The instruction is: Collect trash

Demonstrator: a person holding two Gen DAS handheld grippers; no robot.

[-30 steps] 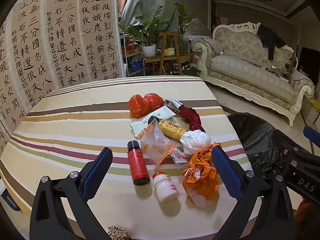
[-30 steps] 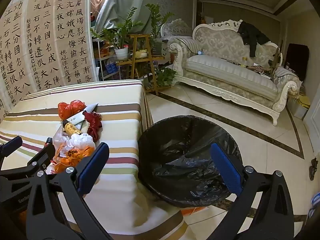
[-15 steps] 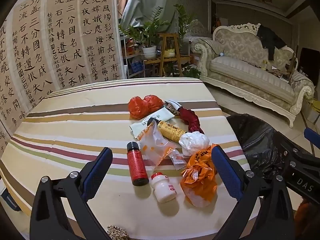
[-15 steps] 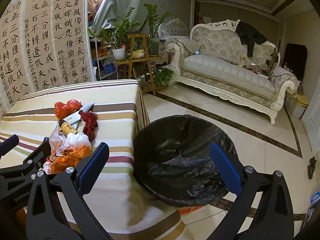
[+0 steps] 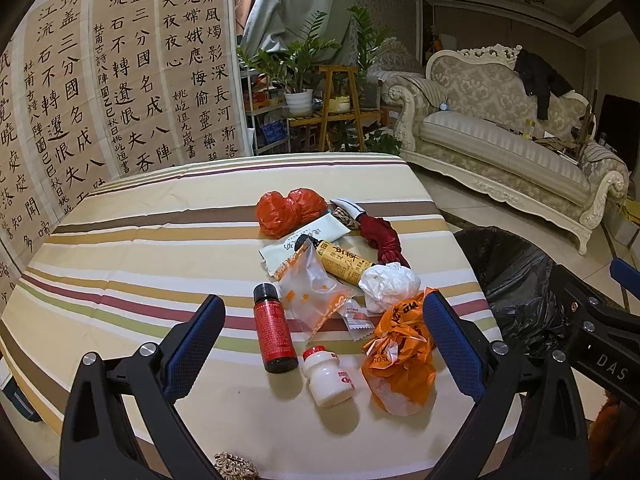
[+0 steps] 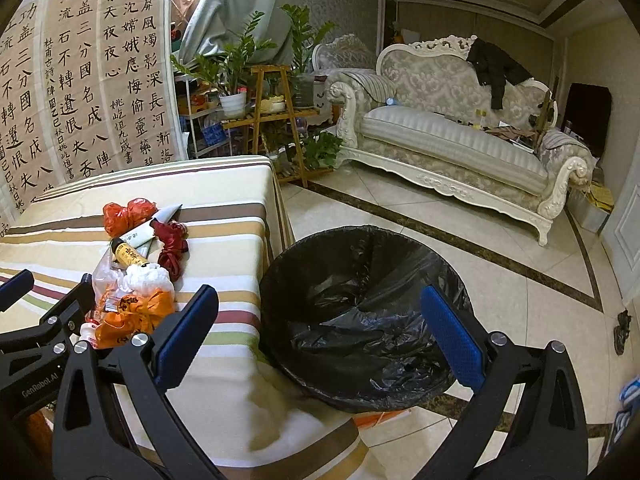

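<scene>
Item 1: my left gripper (image 5: 324,332), jaws wide apart, empty, above the near edge of the striped table (image 5: 140,248). Item 2: my right gripper (image 6: 320,328), jaws spread, empty, over the black-lined bin (image 6: 360,312) just beside the table. Item 3: trash heap on the table, comprising red bottle (image 5: 274,328), small white bottle (image 5: 328,376), orange bag (image 5: 400,352), clear wrapper (image 5: 312,292), white wad (image 5: 390,286), yellow bottle (image 5: 344,262), red bag (image 5: 288,212).
</scene>
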